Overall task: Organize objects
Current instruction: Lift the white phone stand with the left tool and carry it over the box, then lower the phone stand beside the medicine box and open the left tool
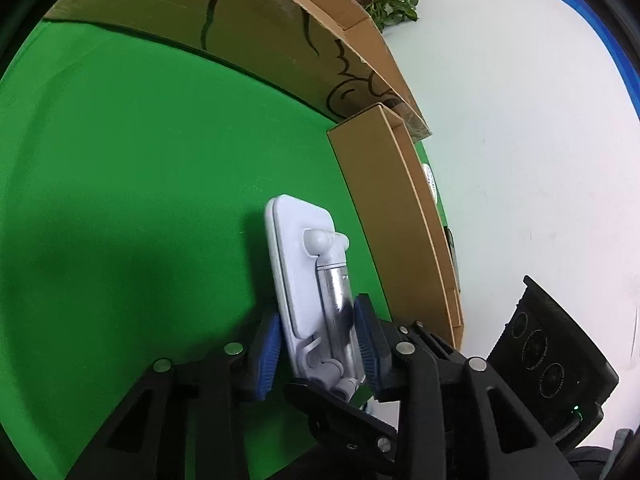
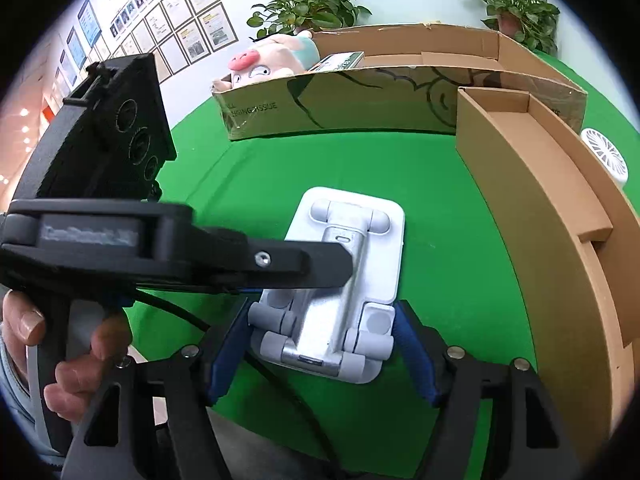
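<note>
A white folding phone stand with a silver metal arm is tilted over the green cloth. In the left wrist view my left gripper is shut on it, one blue pad on the plate's edge and the other on the metal arm. In the right wrist view the stand lies between the blue pads of my right gripper, which press on its two long sides near the hinges. The left gripper's black finger crosses over the stand from the left. The right gripper's black housing shows at lower right.
A long cardboard box at the back holds a plush pig. A narrow open cardboard box stands to the right, with a small white fan behind it. Potted plants sit behind. A hand grips the left handle.
</note>
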The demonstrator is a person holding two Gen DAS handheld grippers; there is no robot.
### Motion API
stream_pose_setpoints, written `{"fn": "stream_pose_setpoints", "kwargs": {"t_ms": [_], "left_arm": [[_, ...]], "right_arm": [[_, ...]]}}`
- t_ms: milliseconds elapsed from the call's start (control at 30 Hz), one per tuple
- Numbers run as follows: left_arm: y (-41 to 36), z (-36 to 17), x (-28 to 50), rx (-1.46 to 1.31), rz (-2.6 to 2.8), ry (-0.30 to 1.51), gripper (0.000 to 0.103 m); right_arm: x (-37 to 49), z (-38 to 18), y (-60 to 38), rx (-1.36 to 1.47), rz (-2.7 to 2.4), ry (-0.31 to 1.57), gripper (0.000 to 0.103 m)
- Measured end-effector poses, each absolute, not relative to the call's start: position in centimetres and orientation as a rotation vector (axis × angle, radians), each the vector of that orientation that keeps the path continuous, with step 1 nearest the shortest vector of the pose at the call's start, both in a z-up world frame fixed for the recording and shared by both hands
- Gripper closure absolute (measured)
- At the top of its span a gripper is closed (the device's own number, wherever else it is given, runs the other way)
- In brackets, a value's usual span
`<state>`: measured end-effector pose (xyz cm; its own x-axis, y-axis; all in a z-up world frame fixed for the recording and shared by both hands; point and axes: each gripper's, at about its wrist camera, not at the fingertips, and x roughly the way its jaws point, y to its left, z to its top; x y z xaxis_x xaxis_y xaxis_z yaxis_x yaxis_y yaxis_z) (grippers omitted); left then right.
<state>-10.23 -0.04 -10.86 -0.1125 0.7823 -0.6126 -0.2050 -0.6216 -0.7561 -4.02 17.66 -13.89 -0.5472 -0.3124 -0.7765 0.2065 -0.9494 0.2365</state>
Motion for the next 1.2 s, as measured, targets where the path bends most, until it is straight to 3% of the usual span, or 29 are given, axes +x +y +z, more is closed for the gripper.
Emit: {"fn": "stream_pose_setpoints", "kwargs": {"t_ms": [200,567,800,1000,1200], "left_arm": [[0.1,-7.0,-10.3,-1.367,1.892,-0.597,0.072],[2.4,7.1,-12.4,-1.061,2.062,-0.414,0.074],[1.5,13.6,-18.4,-1.097,2.109,-0.419,0.074],[1.7,13.8,-27.1,-1.168,2.123,-0.511,0.074],[2.1,8.9,-30.7,-1.257,2.113,-0.52,0.074]], "right_arm": [[-4.8,-12.3,18.0,1.21,-2.569,-0.196,0.034],[-9.0,-2.1,19.2,0.859,-2.713,-0.162,0.034],[-15.4,1.6,20.2,0.87,-2.674,-0.16,0.034],[-22.2,3.1,20.5,0.964,-2.593,-0.166,0.035],[-24.3,0.8,20.9,1.05,-2.535,-0.183,0.035]]}}
